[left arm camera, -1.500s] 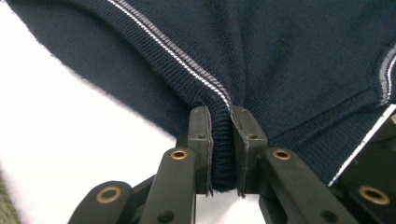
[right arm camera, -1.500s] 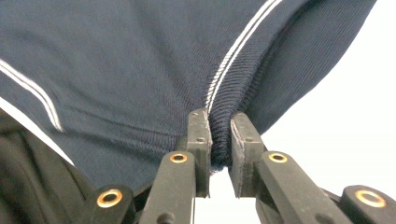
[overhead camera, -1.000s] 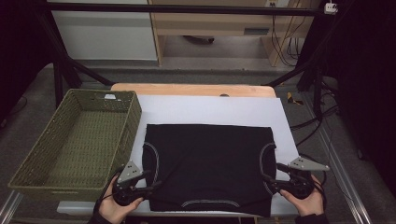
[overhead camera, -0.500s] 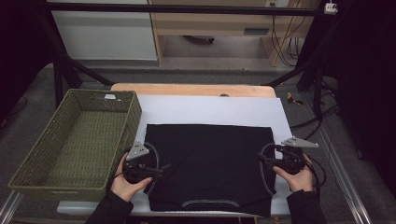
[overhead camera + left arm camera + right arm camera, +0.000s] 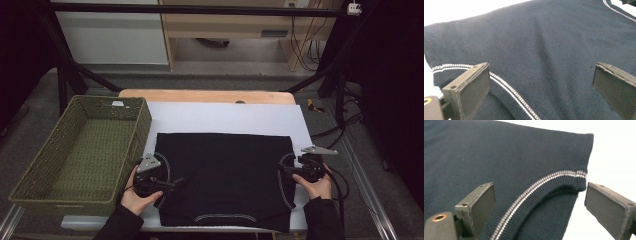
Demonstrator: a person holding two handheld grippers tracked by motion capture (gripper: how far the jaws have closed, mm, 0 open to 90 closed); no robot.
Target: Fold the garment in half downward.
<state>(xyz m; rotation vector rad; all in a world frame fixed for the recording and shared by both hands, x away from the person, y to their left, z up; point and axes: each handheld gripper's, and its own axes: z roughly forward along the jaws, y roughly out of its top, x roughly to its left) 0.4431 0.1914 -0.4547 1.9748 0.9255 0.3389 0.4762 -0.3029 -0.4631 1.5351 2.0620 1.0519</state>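
Left gripper point(image 5: 176, 183) and right gripper point(image 5: 283, 169): we have just opened both, gripping nothing | shirt point(image 5: 225, 175) flat on table point(image 5: 225, 117), released | since earlier, hands slid inward along armholes; next fold pending

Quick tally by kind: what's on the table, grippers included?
Dark knit garment: 1
Green woven basket: 1
White sheet: 1
Grippers, jaws open: 2, the left gripper and the right gripper
Total: 5

Person wearing black sleeves point(image 5: 320, 220); black left gripper point(image 5: 176, 183) and right gripper point(image 5: 283, 168) carrying grey triangular plates, looping black cables, screwed rectangular pads point(image 5: 607, 206).
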